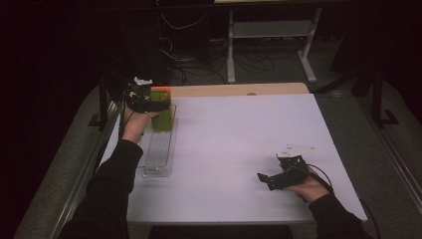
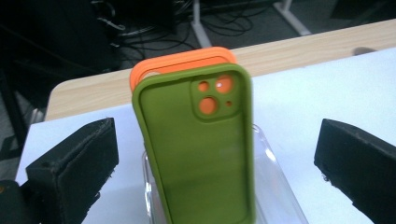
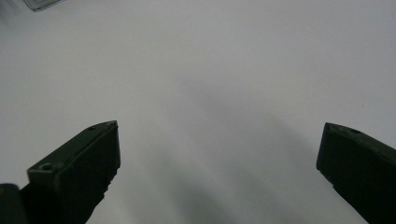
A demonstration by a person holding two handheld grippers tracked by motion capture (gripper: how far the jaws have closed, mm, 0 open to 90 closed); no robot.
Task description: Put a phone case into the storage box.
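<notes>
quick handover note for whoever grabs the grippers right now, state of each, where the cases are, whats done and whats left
Left gripper: open, jaws either side of the green phone case, not pressing it.
Right gripper: open, holding nothing, over the bare white table.
Green case stands upright in the clear slotted rack, with the orange phone case right behind it.
Done: both cases racked.
Left: probably just back the left gripper away.

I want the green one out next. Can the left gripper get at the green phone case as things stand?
Probably yes. The left gripper stands open with the green phone case upright in the clear rack between its fingers, untouched. The orange case stands behind.
</notes>
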